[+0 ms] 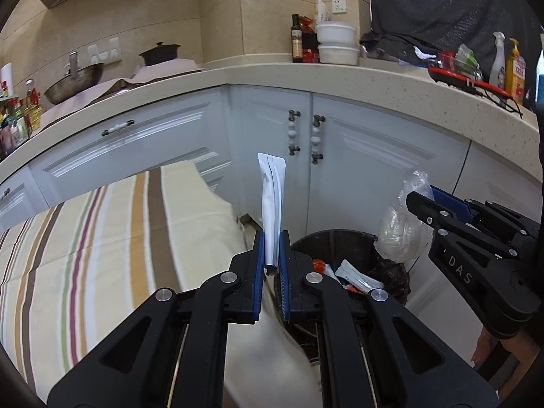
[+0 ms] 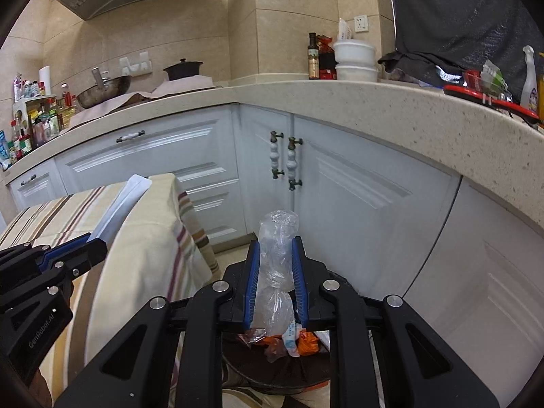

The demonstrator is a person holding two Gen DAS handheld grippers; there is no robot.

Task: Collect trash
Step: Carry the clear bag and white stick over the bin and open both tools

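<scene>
Left gripper [image 1: 271,238] clamped tight on a white pouch [image 1: 271,204] — sticking up past the fingertips, right next to the striped tablecloth [image 1: 102,238]. Right gripper [image 2: 275,255] squeezed shut on a crumpled clear plastic bag [image 2: 276,272], hanging directly over the dark trash bin [image 2: 272,370]. Already some orange and white wrappers [image 2: 299,340] down in there — white cabinets [image 2: 340,204] just behind.

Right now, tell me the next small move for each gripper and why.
Probably open the right gripper first: its clear plastic bag hangs directly over the trash bin. The left gripper, shut on a white pouch, sits beside the bin's rim, so ease it over the opening before letting go.
</scene>
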